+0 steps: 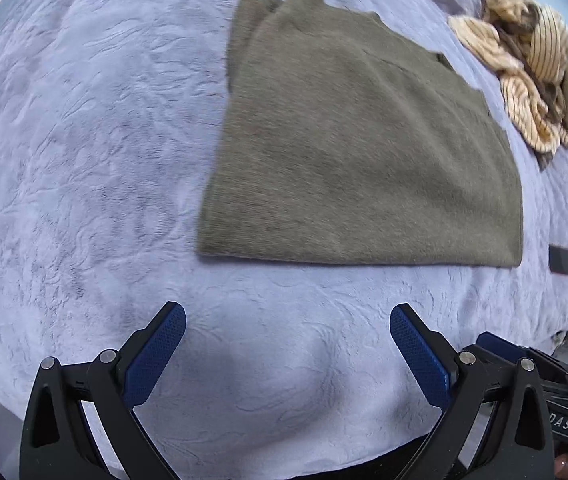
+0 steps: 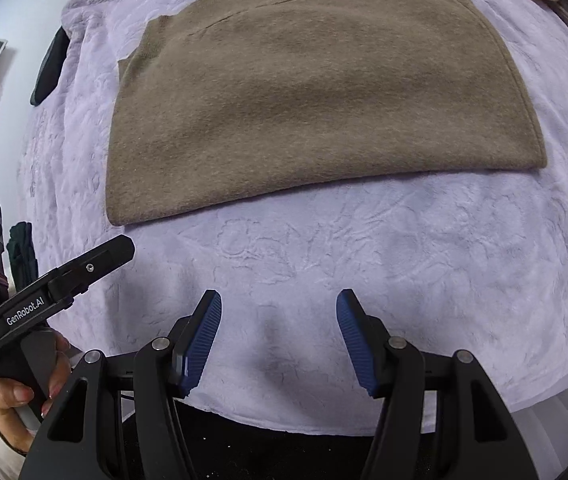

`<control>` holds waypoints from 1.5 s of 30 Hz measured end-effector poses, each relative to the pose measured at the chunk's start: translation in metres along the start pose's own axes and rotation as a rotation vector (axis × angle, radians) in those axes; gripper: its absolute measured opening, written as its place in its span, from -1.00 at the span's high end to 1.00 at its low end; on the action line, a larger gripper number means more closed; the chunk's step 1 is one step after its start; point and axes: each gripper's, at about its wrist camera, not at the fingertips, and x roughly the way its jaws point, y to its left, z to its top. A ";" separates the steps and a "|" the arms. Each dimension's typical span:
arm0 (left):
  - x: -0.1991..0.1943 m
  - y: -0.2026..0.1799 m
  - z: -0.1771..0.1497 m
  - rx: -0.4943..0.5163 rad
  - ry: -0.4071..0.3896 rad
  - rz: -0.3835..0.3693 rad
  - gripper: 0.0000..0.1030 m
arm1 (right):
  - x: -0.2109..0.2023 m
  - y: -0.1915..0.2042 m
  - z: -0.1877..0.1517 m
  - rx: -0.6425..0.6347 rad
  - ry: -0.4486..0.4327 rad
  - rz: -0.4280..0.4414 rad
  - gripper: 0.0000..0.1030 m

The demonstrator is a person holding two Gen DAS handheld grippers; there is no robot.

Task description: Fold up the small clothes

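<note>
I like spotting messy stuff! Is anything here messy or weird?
Yes: the striped cream garment lies crumpled in a heap at the far right of the lilac blanket, while the brown garment lies flat and neat.

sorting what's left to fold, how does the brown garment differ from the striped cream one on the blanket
The brown garment lies flat and smooth in a neat shape with straight edges; the striped cream garment sits bunched in a crumpled heap. The brown garment is one plain colour, the striped cream garment has thin dark lines. The brown garment lies nearer both open grippers; the striped cream garment is beyond its far right corner. Both rest on the lavender blanket, untouched.
</note>
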 end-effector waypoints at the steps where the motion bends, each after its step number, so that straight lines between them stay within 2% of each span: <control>1: -0.001 0.006 0.000 -0.009 -0.006 -0.017 -1.00 | 0.003 0.006 0.003 -0.014 0.005 -0.001 -0.24; 4: -0.002 0.022 0.001 -0.023 -0.025 -0.065 -1.00 | 0.014 0.022 0.012 -0.049 0.028 0.000 -0.24; 6: 0.000 0.032 0.000 -0.044 -0.031 -0.129 -1.00 | 0.021 0.030 0.017 -0.066 0.039 0.009 -0.24; 9: 0.006 0.045 0.000 -0.094 -0.036 -0.240 -1.00 | 0.031 0.035 0.026 -0.050 0.050 0.086 -0.24; 12: 0.009 0.049 0.001 -0.106 -0.052 -0.310 -1.00 | 0.046 0.033 0.036 -0.001 0.068 0.151 -0.24; 15: 0.014 0.050 0.004 -0.115 -0.062 -0.335 -1.00 | 0.062 0.032 0.047 0.043 0.081 0.219 -0.24; 18: 0.014 0.062 0.007 -0.168 -0.071 -0.382 -1.00 | 0.075 0.033 0.055 0.079 0.078 0.311 -0.24; 20: 0.013 0.073 0.008 -0.209 -0.074 -0.417 -1.00 | 0.084 0.030 0.059 0.130 0.076 0.395 -0.24; 24: 0.016 0.077 0.010 -0.222 -0.076 -0.428 -1.00 | 0.102 0.020 0.061 0.262 0.050 0.533 -0.24; 25: 0.017 0.076 0.009 -0.225 -0.073 -0.439 -1.00 | 0.103 0.017 0.061 0.288 0.043 0.551 -0.21; 26: 0.020 0.074 0.009 -0.229 -0.067 -0.456 -1.00 | 0.104 0.013 0.061 0.322 0.034 0.575 0.05; 27: 0.022 0.072 0.008 -0.232 -0.062 -0.472 -1.00 | 0.105 0.011 0.061 0.340 0.028 0.589 0.53; 28: 0.023 0.069 0.007 -0.232 -0.059 -0.484 -1.00 | 0.103 0.008 0.061 0.352 0.019 0.593 0.71; 29: 0.025 0.065 0.006 -0.231 -0.058 -0.498 -1.00 | 0.099 0.006 0.062 0.355 0.004 0.605 0.77; 32: 0.029 0.052 0.008 -0.234 -0.065 -0.558 -1.00 | 0.082 0.006 0.063 0.329 -0.033 0.676 0.79; 36: 0.036 0.044 0.021 -0.290 -0.081 -0.657 -1.00 | 0.067 0.008 0.064 0.293 -0.047 0.722 0.80; 45: 0.055 0.038 0.045 -0.355 -0.113 -0.645 -1.00 | 0.072 0.009 0.057 0.281 -0.014 0.725 0.80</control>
